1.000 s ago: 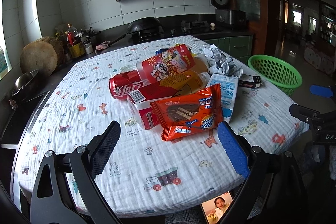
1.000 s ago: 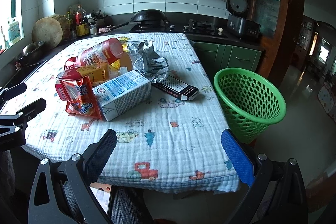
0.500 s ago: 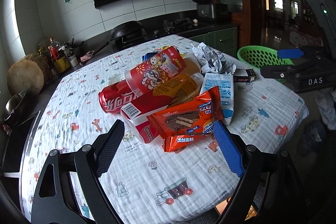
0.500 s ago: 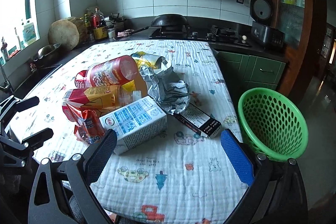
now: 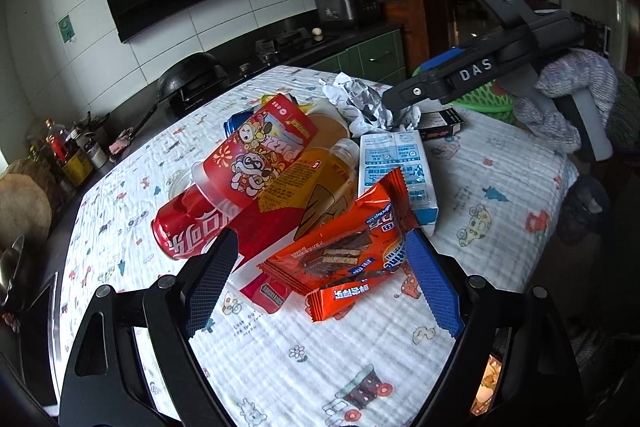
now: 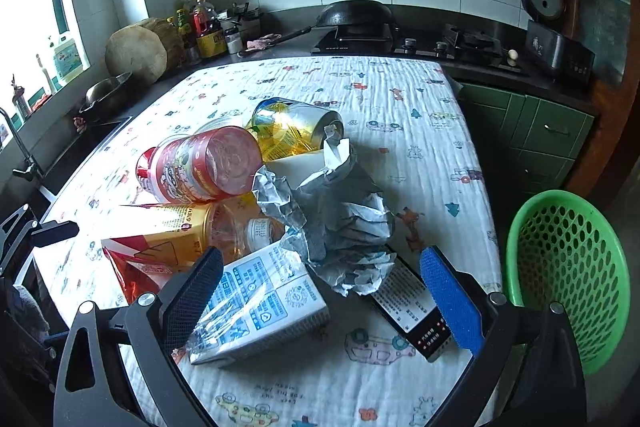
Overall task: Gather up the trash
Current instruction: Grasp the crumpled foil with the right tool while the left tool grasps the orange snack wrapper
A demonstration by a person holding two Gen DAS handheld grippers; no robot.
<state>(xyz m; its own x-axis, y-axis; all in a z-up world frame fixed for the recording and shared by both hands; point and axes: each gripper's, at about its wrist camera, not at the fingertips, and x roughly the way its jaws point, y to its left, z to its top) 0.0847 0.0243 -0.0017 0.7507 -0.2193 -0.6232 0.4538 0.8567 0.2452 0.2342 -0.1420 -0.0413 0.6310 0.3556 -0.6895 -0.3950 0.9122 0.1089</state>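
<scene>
Orange foil fills the space between the spread jaws of the left gripper (image 5: 320,283): a chocolate wafer wrapper (image 5: 344,247) lies there on the heap, and neither pad presses on it. Just behind it rest a red-and-yellow carton (image 5: 296,203), a red cola can (image 5: 188,227) on its side and a red cartoon-printed cup (image 5: 256,155), with a white-and-blue milk carton (image 5: 396,167) to the right. The right gripper (image 6: 320,287) also has its jaws standing wide, with nothing clamped; between them lie the near end of the milk carton (image 6: 260,307) and a dark flat box (image 6: 416,311), and just beyond sits a crumpled ball of grey-white paper (image 6: 340,219). Further back a yellow drink can (image 6: 296,131) lies on its side against the cup (image 6: 204,167). All the trash is heaped in the middle of the counter (image 6: 400,95), which is covered by a white cloth printed with small vehicles. A green plastic basket (image 6: 568,267) stands off the counter's right edge, well apart from the heap. In the left wrist view the right gripper (image 5: 404,95) reaches in above the paper ball (image 5: 360,103), held by a hand in a knitted glove (image 5: 568,83).
</scene>
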